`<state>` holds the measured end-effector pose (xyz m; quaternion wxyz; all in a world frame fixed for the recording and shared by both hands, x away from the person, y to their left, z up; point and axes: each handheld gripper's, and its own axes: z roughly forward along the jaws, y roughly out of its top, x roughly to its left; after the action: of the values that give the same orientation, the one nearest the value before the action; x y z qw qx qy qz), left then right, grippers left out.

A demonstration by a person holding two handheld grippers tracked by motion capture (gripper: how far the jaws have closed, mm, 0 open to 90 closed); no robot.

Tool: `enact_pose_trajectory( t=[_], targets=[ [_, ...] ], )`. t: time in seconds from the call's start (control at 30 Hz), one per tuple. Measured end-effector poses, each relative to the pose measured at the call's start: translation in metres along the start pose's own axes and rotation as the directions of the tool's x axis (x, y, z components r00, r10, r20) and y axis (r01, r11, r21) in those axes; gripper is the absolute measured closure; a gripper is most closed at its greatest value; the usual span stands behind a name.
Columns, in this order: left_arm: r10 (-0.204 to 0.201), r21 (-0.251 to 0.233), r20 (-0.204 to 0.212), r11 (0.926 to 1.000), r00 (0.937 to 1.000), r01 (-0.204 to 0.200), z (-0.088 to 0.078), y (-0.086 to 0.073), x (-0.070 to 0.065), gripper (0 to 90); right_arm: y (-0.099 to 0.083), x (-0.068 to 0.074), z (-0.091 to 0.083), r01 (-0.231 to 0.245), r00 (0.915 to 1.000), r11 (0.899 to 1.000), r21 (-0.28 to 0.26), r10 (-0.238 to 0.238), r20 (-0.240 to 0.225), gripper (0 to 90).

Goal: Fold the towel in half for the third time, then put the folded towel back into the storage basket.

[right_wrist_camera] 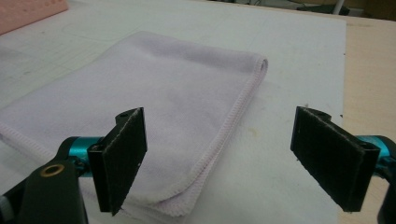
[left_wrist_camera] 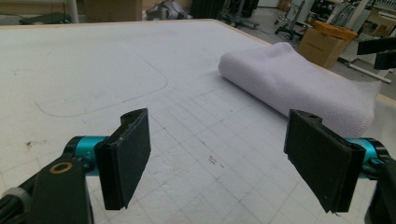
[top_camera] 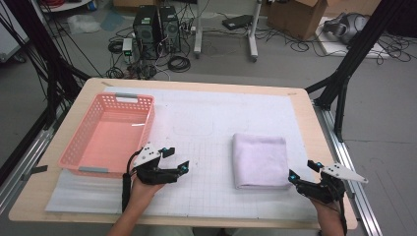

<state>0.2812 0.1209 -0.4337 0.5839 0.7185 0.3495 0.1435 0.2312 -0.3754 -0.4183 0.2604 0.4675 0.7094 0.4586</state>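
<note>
High view: a folded white towel (top_camera: 260, 160) lies right of centre on the pale gridded mat (top_camera: 206, 147) that covers the wooden table (top_camera: 314, 128), and a pink slotted basket (top_camera: 78, 147) sits at the left of the frame, its near edge just beside the left gripper (top_camera: 176, 160). That gripper rests on the mat at lower centre-left, pointing toward the towel but well apart from it, jaws spread with nothing between them. The right gripper (top_camera: 303, 170) sits at the lower right, just beside the towel's near right corner, jaws likewise spread wide and holding nothing. Left gripper view: the two black pads (left_wrist_camera: 125, 158) frame bare gridded mat, with the towel (left_wrist_camera: 299, 84) lying in the upper right of the frame, beyond the jaws. Right gripper view: the towel (right_wrist_camera: 154, 116) fills the left and centre, its stitched hem running down the middle; the left pad (right_wrist_camera: 120, 156) stands in front of the cloth, though I cannot tell whether it touches, and the right pad is over bare mat.
</note>
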Motion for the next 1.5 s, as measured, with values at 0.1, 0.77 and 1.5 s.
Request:
enact_pose_trajectory(
  t=[0.1, 0.77, 1.5],
  targets=[
    [0.004, 0.001, -0.003, 1.0, 1.0, -0.004, 0.0, 0.0, 0.0, 23.3, 0.0, 0.001, -0.001, 0.007, 1.0, 1.0, -0.002, -0.007, -0.005, 17.7],
    [-0.026, 0.037, 0.0, 0.999, 0.9997, 0.026, 0.006, -0.002, 0.001, 16.7, -0.001, 0.002, 0.002, 0.032, 0.9993, 0.999, 0.003, -0.032, -0.018, 16.7],
    [0.013, 0.093, 0.067, 0.9955, 0.9977, -0.019, 0.036, 0.004, -0.005, 16.2, -0.002, -0.003, 0.0, 0.05, 0.9983, 0.998, 0.024, -0.049, -0.03, 16.7]
  ],
)
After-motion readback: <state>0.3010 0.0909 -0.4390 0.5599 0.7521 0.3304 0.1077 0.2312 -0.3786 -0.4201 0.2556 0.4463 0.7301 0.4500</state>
